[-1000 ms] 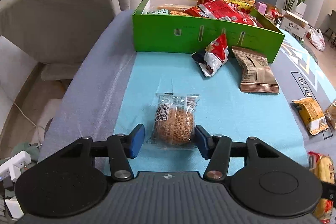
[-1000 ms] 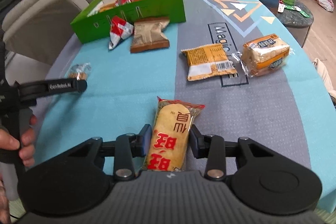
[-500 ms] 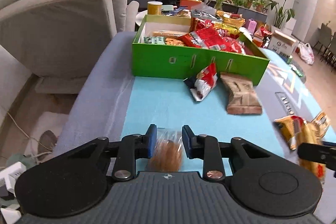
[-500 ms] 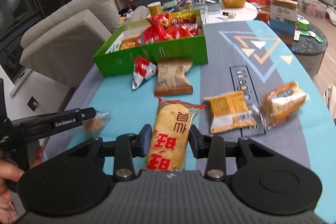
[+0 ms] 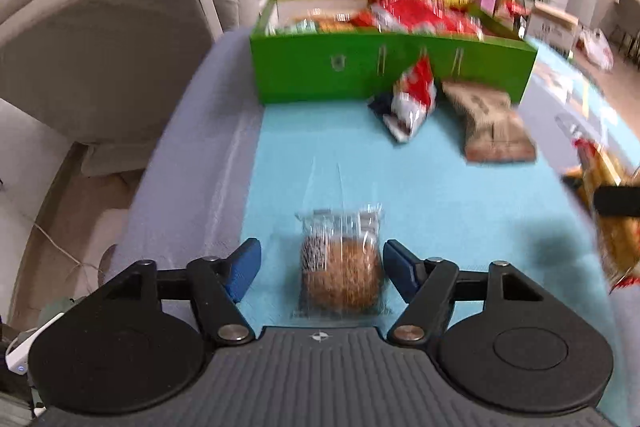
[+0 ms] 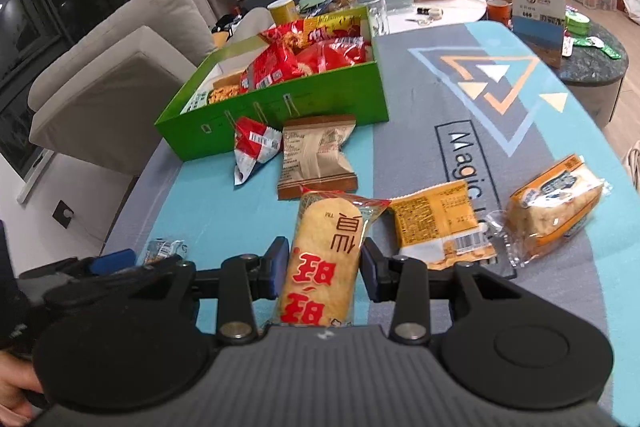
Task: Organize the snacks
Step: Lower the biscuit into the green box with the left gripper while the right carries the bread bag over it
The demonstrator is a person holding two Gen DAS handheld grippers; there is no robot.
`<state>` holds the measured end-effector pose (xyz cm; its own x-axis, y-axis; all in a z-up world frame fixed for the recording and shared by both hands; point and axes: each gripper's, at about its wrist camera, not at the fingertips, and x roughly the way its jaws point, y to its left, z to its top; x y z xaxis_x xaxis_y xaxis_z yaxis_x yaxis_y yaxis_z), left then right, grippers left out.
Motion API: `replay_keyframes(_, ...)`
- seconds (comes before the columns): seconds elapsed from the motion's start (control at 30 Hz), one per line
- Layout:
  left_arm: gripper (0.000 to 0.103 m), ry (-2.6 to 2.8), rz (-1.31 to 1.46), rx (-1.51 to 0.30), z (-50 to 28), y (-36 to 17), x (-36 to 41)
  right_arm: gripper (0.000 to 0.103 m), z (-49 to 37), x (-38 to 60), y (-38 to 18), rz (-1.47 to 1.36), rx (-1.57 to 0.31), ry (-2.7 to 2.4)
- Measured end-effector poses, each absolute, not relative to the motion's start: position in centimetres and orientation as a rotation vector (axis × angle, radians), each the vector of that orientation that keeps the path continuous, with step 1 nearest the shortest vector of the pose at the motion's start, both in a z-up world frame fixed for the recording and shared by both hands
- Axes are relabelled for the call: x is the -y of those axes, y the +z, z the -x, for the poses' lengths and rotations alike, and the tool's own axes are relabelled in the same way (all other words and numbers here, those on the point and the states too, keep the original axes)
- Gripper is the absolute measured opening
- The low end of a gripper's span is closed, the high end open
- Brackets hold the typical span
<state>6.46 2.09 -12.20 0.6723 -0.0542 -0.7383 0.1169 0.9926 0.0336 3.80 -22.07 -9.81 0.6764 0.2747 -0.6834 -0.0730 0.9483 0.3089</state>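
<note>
A round brown cookie in a clear packet lies on the blue cloth between the jaws of my left gripper. Those jaws are opening and the blue pads stand clear of the packet on both sides. My right gripper is shut on a long yellow rice cracker pack with red characters, held above the table. The green box full of red snack bags stands at the far end, ahead of both grippers. In the right wrist view the left gripper sits low at the left beside the cookie packet.
In front of the box lie a red-and-white packet and a brown packet. An orange packet and a wrapped bread pack lie to the right. A beige sofa stands past the table's left edge.
Half a second ago the left jaws were shut on the cookie packet and raised; now they stand apart and the packet lies on the cloth. The right gripper carried its pack closer to the box.
</note>
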Motion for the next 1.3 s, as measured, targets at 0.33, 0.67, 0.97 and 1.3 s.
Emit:
replay_keyframes(0.33, 0.034, -0.139, 0.023, -0.748, -6.6, -8.7, -2.6, 0.022, -6.0, 21.3, -7.7, -0.258, -0.764, 0.22)
replay_keyframes(0.67, 0.034, -0.167, 0.023, -0.671, -9.7, -5.2, -1.4, 0.022, -9.1, 20.9, -4.7, -0.257, -0.708, 0.237)
replay_keyframes(0.97, 0.034, -0.15, 0.011, -0.598, -14.6, -2.3, -0.5, 0.022, -13.8, 20.9, -2.8, -0.259, -0.664, 0.222)
replay_keyframes(1.3, 0.034, -0.11, 0.023, -0.59, -20.6, -1.9, 0.0, 0.022, -18.8, 22.6, -3.2, -0.358, -0.628, 0.156)
